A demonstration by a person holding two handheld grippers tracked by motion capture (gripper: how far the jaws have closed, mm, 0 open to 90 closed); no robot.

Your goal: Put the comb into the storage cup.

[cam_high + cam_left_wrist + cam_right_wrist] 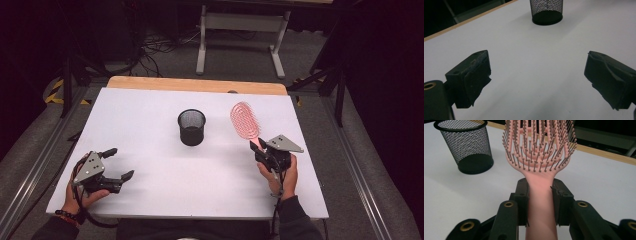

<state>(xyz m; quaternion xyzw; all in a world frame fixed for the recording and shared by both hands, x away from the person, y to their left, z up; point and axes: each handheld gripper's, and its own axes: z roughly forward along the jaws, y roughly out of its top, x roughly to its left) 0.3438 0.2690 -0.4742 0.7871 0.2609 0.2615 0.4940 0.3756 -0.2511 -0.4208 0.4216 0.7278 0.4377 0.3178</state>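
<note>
Two tools were at the white worktop (150,125). Right tool (540,200) pinched the handle of the pink plastic vented hairbrush with bristle pins (537,152), both jaws pressed on the handle's sides. Left tool (537,75) stood spread wide with nothing between its jaws, over bare worktop at the near left. High view placed the hairbrush (246,122) right of the black wire-mesh cup (191,127), apart from it. Right tool view showed the bristles facing the camera. Long axis ran from the handle, in the right tool (265,152), away from the person, head tilted slightly left.
</note>
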